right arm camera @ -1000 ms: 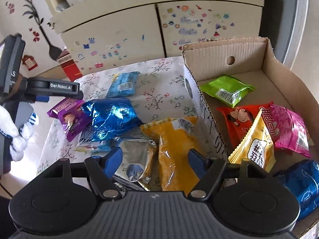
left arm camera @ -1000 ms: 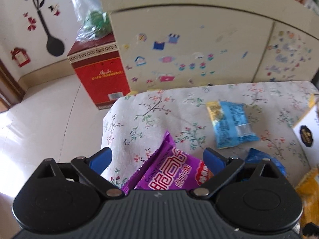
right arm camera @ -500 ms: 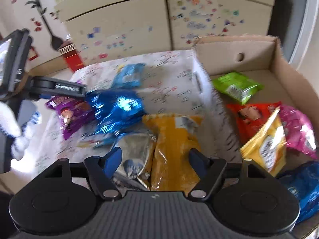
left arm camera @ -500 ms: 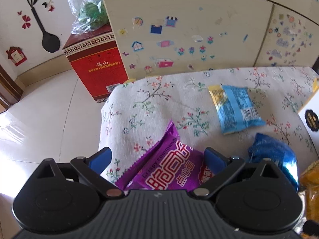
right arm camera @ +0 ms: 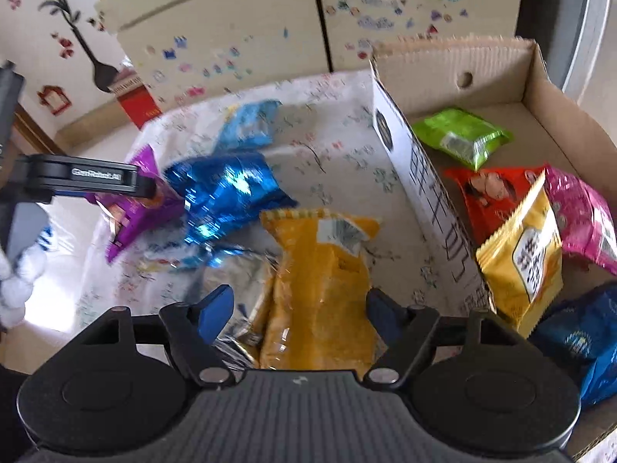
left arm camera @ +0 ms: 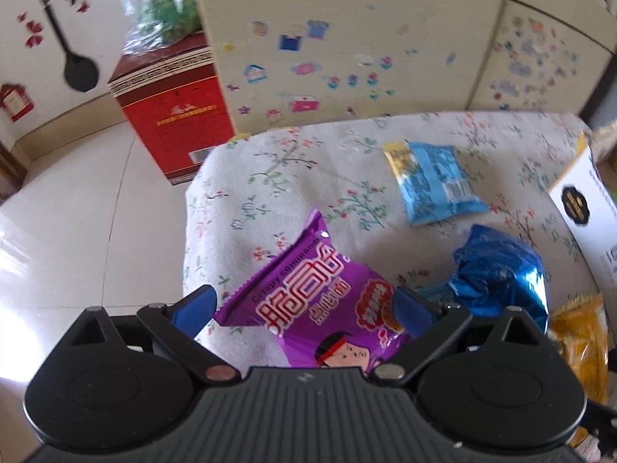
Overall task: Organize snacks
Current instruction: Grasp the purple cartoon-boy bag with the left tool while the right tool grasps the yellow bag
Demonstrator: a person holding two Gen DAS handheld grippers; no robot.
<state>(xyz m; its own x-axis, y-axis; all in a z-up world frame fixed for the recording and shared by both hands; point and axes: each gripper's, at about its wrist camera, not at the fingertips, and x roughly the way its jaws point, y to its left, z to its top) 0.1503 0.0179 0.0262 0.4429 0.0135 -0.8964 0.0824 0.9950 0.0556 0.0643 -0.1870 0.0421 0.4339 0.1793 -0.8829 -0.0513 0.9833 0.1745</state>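
Observation:
A purple snack packet [left arm camera: 320, 308] lies on the floral cloth between the wide-open fingers of my left gripper [left arm camera: 304, 303]; it also shows in the right wrist view [right arm camera: 135, 208]. A shiny blue packet [left arm camera: 501, 274] lies to its right and a light blue packet [left arm camera: 435, 181] farther back. My right gripper [right arm camera: 300, 308] is open and empty, hovering over a yellow packet [right arm camera: 320, 281] and a silver packet [right arm camera: 235, 289]. The cardboard box [right arm camera: 455, 73] at the right holds green [right arm camera: 462, 137], red [right arm camera: 497, 193], yellow [right arm camera: 524, 254], pink [right arm camera: 586, 216] and blue [right arm camera: 582, 343] packets.
The table's left edge [left arm camera: 189, 231] drops to a tiled floor. A red carton [left arm camera: 173, 108] with a plastic bag on top stands on the floor beside a stickered cream cabinet [left arm camera: 366, 58] behind the table. The box's white side wall [right arm camera: 424, 200] borders the loose packets.
My left gripper has drawn back and tilted, so more of the purple packet shows between its fingers. My right gripper has shifted a little over the yellow packet. Both stayed open.

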